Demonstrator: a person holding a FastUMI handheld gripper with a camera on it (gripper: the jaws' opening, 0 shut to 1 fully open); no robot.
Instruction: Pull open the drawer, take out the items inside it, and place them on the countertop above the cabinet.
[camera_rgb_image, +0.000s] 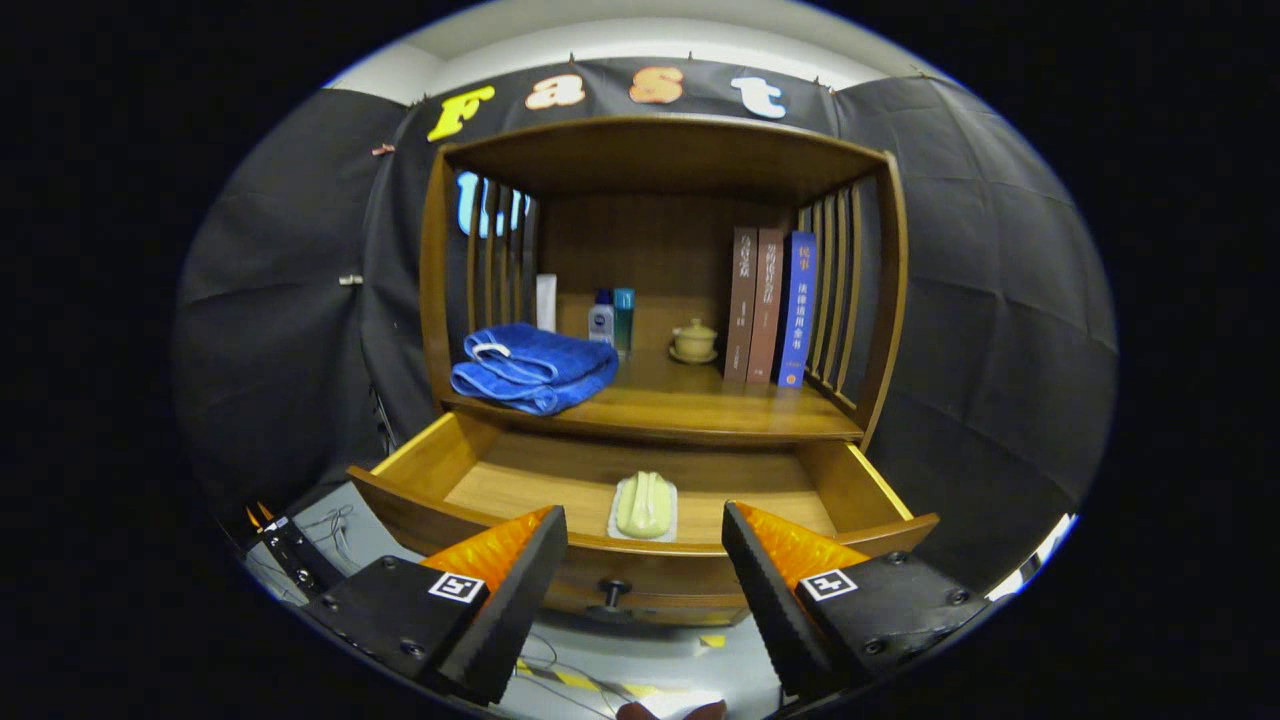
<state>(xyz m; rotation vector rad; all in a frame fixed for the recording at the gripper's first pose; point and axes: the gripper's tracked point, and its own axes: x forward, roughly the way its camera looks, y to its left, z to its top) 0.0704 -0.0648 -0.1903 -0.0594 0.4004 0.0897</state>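
**Wooden drawer stood open, one item left inside**

Wood made up the biggest thing in view: a cabinet (660, 300) with slatted sides and an open shelf, its countertop (690, 405) running across the front of that shelf. Below it the drawer (500, 485) was already pulled well out, its knob (613, 592) facing the gripper, so the first step of the task looked done. Taking the contents out and setting them on top was, by my reading, still to do.

On the countertop lay a folded blue towel (530, 367) at the left, three upright books (770, 305) at the right, and between them toward the back a white box (546, 301), two small bottles (611, 319) and a little lidded cup (693, 340) on a saucer. Whether any of these came from the drawer could not be told.

Inside the drawer only one thing showed: a pale green ridged soap (644, 503) resting on a white dish (642, 522), close to the drawer's front wall and roughly midway across. The floor around it looked bare.

Smallest, nearest: the gripper (645, 560) hung in front of the drawer with its fingers (520, 580) spread wide and nothing between them, the soap just beyond the gap and in line with it.
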